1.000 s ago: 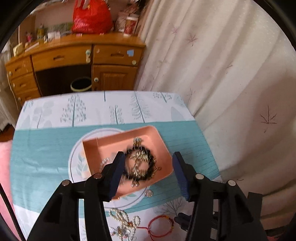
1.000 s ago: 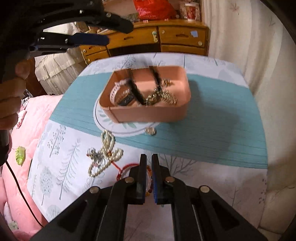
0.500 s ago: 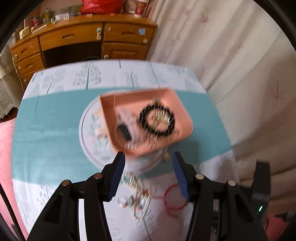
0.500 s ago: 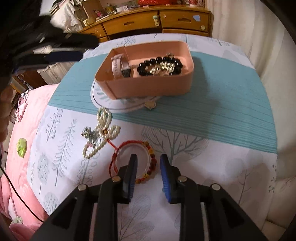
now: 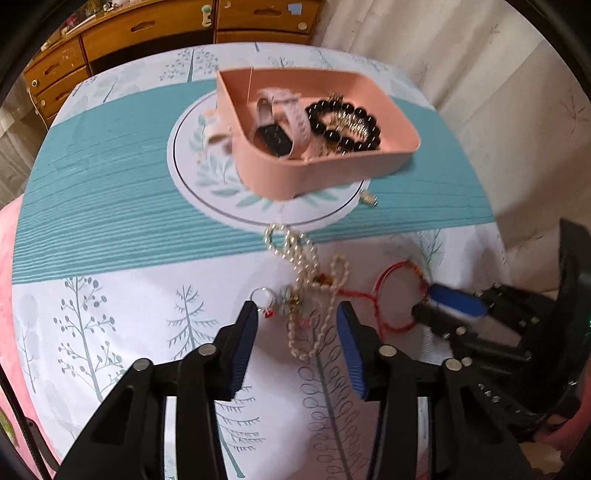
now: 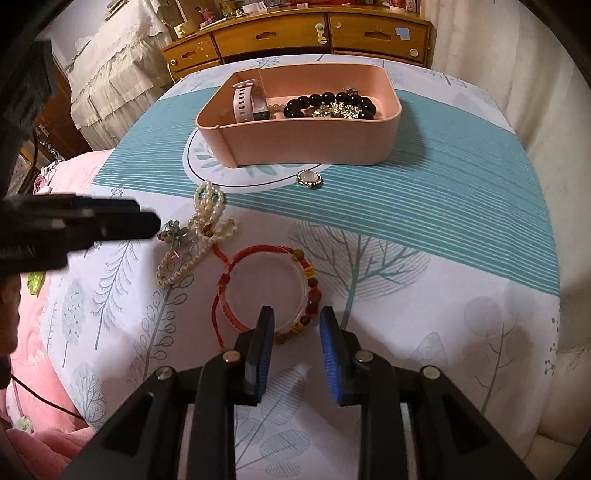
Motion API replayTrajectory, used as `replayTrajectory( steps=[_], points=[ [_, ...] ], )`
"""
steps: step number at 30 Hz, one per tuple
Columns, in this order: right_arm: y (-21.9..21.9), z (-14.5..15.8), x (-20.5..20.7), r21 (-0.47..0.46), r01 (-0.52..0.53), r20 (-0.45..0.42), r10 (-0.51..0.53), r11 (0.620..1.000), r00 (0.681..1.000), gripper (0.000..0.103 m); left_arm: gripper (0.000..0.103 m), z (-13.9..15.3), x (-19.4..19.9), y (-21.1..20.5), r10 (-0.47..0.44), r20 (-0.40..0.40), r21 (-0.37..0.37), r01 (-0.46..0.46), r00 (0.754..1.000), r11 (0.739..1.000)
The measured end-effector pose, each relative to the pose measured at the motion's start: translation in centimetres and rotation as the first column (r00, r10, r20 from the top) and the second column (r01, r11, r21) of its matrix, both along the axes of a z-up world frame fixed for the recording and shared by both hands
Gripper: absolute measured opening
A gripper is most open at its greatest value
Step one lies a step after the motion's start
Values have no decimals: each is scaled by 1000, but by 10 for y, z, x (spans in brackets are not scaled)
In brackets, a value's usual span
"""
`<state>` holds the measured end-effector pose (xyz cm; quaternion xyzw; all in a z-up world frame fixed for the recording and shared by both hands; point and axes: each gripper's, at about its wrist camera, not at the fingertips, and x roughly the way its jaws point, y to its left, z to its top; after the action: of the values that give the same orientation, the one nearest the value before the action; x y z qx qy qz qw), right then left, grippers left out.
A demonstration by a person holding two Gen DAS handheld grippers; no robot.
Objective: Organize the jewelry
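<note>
A pink tray on the table holds a black bead bracelet, a pink-strapped watch and gold pieces. A pearl necklace lies in front of it. My left gripper is open and empty, its jaws on either side of the necklace's near end. A red string bracelet lies to the right. My right gripper is open and empty, its jaws astride the bracelet's beaded near edge.
A small round gold brooch lies by the tray's front right corner. A flower charm sits beside the pearls. A wooden dresser stands beyond the table, curtains to the right, pink bedding to the left.
My left gripper has pulled back from the tray and dropped over the pearl necklace. My right gripper has opened and moved forward onto the red bracelet.
</note>
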<state>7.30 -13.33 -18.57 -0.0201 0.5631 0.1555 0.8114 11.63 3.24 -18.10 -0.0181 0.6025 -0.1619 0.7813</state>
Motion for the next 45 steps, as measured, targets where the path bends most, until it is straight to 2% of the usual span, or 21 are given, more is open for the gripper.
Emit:
replayTrajectory(
  steps=[6, 8, 17, 18, 20, 21, 27, 35, 45],
  points=[
    [3, -3, 2, -21, -5, 3, 5, 1000, 1000, 25, 30, -11, -1, -2, -5, 4, -5, 5, 1000, 1000],
    [4, -2, 1, -27, -11, 6, 11, 1000, 1000, 25, 19, -13, 1, -5, -20, 2, -3, 20, 1000, 1000],
    [8, -2, 1, -55, -16, 16, 17, 998, 1000, 25, 18, -20, 8, -15, -61, 8, 32, 60, 998, 998],
    [9, -2, 0, -65, -17, 20, 18, 998, 1000, 24, 18, -20, 8, -16, -64, 7, 32, 64, 998, 997],
    [10, -2, -1, -92, -14, 29, 17, 996, 999, 14, 11, -20, 9, -16, -69, 8, 36, 69, 998, 997],
    [8, -3, -1, -97, -15, 31, 18, 995, 999, 13, 11, -21, 10, -18, -75, 8, 36, 74, 997, 997],
    [3, -3, 0, -75, -19, 31, 22, 997, 999, 12, 11, -21, 9, -19, -92, 8, 39, 92, 996, 995],
    [-7, 9, 6, -23, 33, 34, -32, 999, 999, 12, 11, -1, 12, -18, -115, 14, 28, 115, 993, 993],
    [-17, 45, 29, -7, 52, 86, -51, 999, 995, 12, 11, 44, 25, -28, -148, 46, 10, 148, 988, 989]
  ],
)
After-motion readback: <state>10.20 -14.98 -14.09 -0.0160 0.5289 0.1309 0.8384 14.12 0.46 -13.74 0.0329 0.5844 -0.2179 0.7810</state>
